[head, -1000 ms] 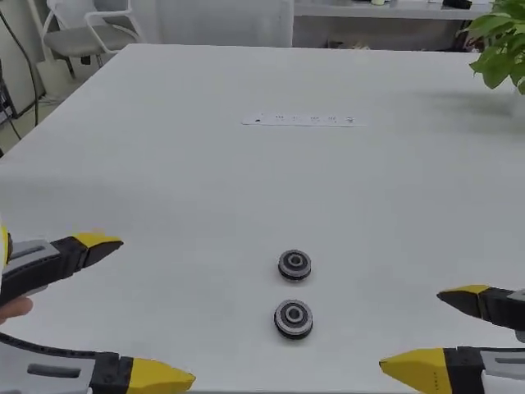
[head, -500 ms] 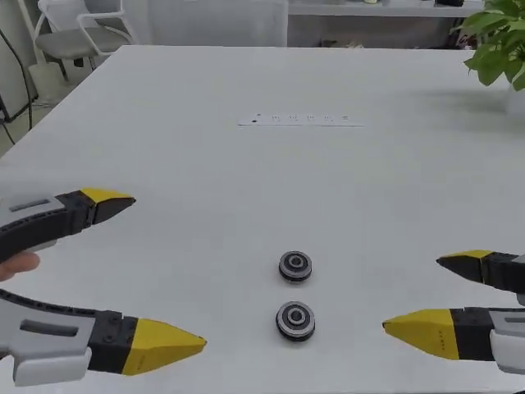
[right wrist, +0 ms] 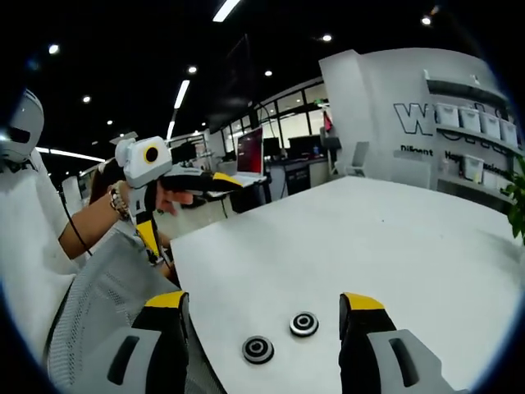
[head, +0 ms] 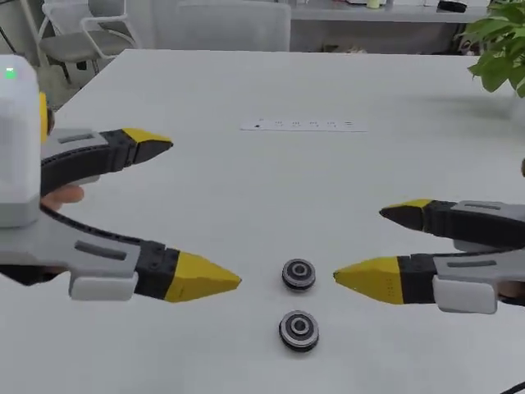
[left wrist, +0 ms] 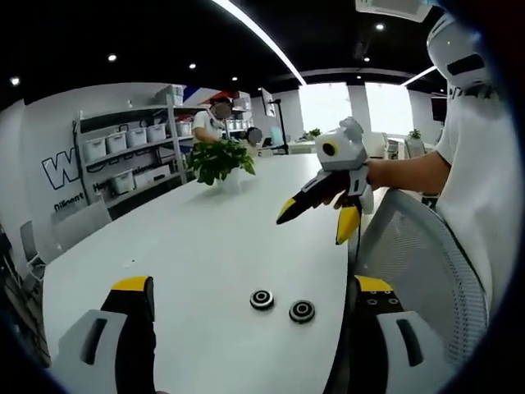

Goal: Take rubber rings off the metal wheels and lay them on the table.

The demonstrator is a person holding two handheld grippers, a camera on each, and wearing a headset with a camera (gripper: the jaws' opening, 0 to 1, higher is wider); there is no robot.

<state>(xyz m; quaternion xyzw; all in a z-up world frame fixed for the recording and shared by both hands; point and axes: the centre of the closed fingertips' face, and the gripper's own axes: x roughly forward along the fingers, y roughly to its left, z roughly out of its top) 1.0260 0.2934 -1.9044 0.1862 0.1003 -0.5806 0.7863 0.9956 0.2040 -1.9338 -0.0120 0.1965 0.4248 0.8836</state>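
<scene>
hovering either side of the work on the white table (head: 328, 180), head view: left gripper (head: 203, 212) at 9 o'clock of the far wheel (head: 299, 274), right gripper (head: 358, 245) at 3 o'clock of it. how do the jaws stand?

spread wide on both, yellow tips well apart, nothing between them, and neither gripper touches a wheel

and the second wheel?

near wheel (head: 299, 330) sits at 6 o'clock of the far one, just beside it, a gap between them, both lying flat on the table top

rings on or off?

on. the rubber rings (head: 285, 274) show as a dark band round each rim, grey hub in the middle

what else is up there?

a white power strip (head: 302, 125) at 12 o'clock, well apart from the wheels, and a green plant (head: 499, 41) at 2 o'clock. in the left gripper view both wheels lie between its own jaws, with the right gripper raised at 1 o'clock beyond them
</scene>
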